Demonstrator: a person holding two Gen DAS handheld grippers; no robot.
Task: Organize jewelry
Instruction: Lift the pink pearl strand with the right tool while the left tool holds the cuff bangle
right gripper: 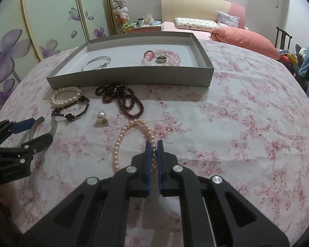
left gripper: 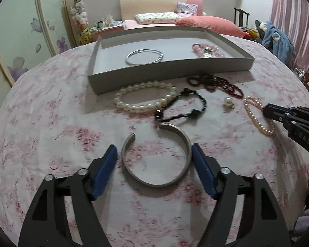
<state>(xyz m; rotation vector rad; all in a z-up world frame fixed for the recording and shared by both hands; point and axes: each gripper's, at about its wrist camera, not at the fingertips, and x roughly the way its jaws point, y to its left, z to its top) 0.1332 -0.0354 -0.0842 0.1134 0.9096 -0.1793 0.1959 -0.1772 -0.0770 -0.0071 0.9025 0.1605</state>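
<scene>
My left gripper (left gripper: 154,149) is open, its blue pads on either side of a silver cuff bangle (left gripper: 169,182) lying on the floral cloth. My right gripper (right gripper: 154,144) is shut on a pink pearl bracelet (right gripper: 121,138), which still rests on the cloth. The grey tray (left gripper: 171,70) at the back holds a thin silver bangle (left gripper: 144,56), a pink bead bracelet (left gripper: 208,48) and a ring (right gripper: 161,59). A white pearl bracelet (left gripper: 146,98), a black bead bracelet (left gripper: 183,107), a dark red bead necklace (left gripper: 216,83) and a pearl earring (left gripper: 228,102) lie in front of the tray.
The round table carries a pink floral cloth (right gripper: 247,133). Behind it are a bed with pillows (left gripper: 175,18), a wardrobe with flower-painted doors (right gripper: 20,41) and a chair with clothes (left gripper: 278,37).
</scene>
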